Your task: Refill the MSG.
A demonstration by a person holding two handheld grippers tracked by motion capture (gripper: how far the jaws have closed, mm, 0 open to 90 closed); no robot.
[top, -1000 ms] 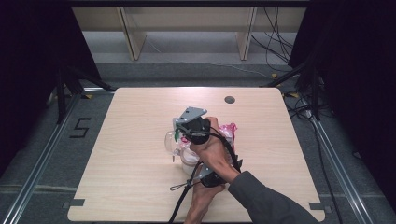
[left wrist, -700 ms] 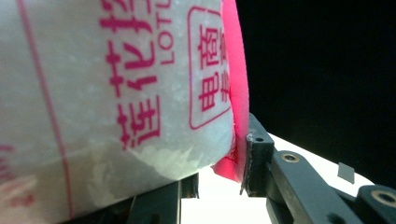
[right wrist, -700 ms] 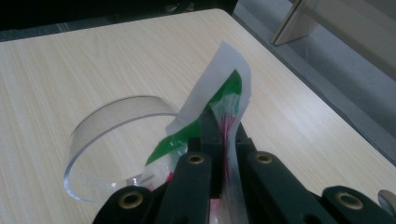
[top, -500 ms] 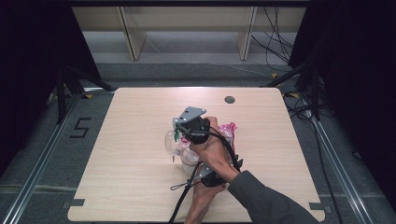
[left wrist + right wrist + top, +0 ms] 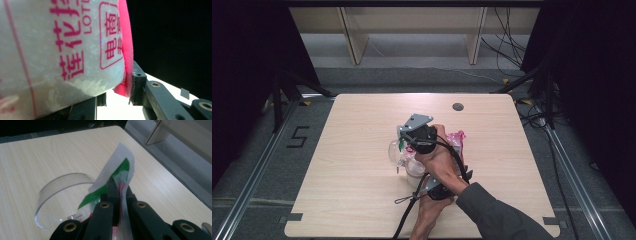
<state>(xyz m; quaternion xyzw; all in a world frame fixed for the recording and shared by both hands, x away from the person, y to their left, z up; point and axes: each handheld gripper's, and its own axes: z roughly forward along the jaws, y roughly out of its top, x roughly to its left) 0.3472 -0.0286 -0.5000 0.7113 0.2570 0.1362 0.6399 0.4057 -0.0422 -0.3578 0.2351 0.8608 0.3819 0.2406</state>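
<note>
Up close, right gripper (image 5: pixel 117 192) pinches the bag's (image 5: pixel 119 171) corner (left gripper (image 5: pixel 113 96) clamps its pink-printed body).

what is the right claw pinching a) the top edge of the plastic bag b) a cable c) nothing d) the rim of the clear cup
a, in the right gripper view the right claw is closed on the white and green top edge of the plastic bag, with the clear cup beside it and not gripped.

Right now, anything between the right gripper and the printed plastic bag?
Nothing visible. The right gripper is shut directly on the top edge of the white-and-green printed plastic bag, beside the clear round container.
</note>
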